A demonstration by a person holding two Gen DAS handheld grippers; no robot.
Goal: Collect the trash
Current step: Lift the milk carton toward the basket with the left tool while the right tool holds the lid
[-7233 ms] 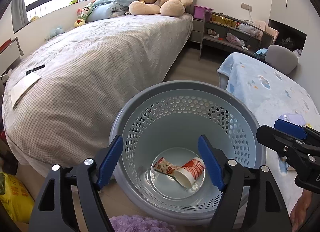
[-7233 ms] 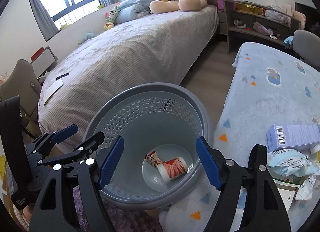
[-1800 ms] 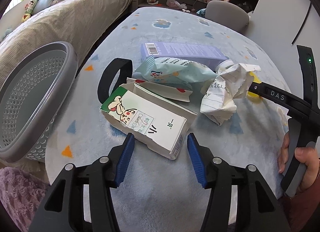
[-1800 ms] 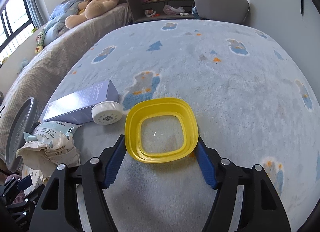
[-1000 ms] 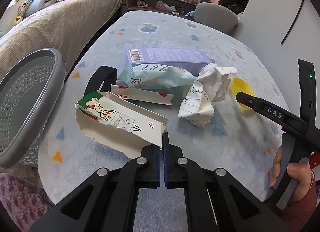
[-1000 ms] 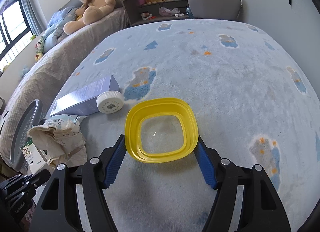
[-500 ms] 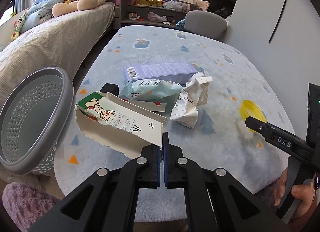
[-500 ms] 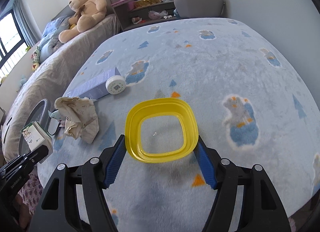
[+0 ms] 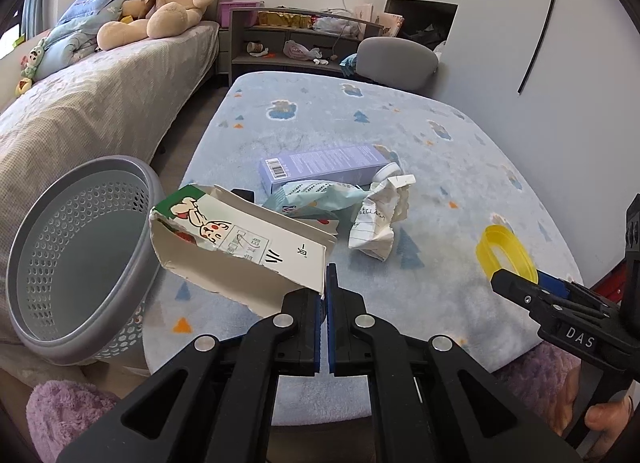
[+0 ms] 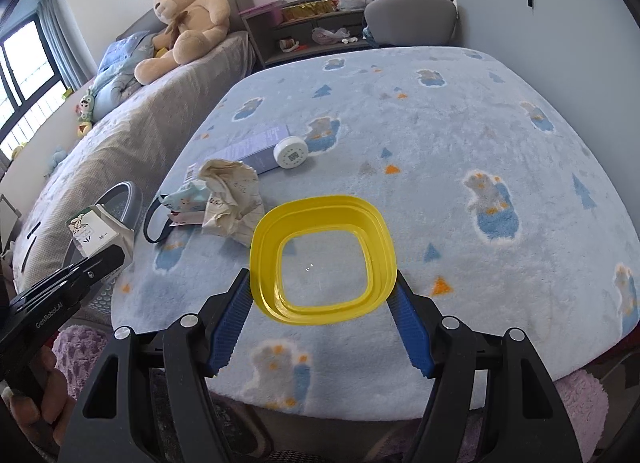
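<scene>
Left gripper [image 9: 323,295] is clamped narrow on one thin wall of the torn milk carton [image 9: 236,241], so the carton hangs clear of the worktop [image 9: 460,167] beside the grey basket [image 9: 76,255] at the worktop's left edge, ready for dropping in. Right gripper [image 10: 323,295] grips the yellow lid [image 10: 322,255] across its width, lifted off the worktop. Crumpled paper [image 9: 378,219], snack wrapper [image 9: 316,199] and purple box [image 9: 324,167] lie mid-worktop, uncollected.

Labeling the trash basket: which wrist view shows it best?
Left wrist view: the grey perforated basket shows its full rim and inside, beside the carton that the left hand-held gripper pinches. The right wrist view shows only a rim sliver behind that carton.
</scene>
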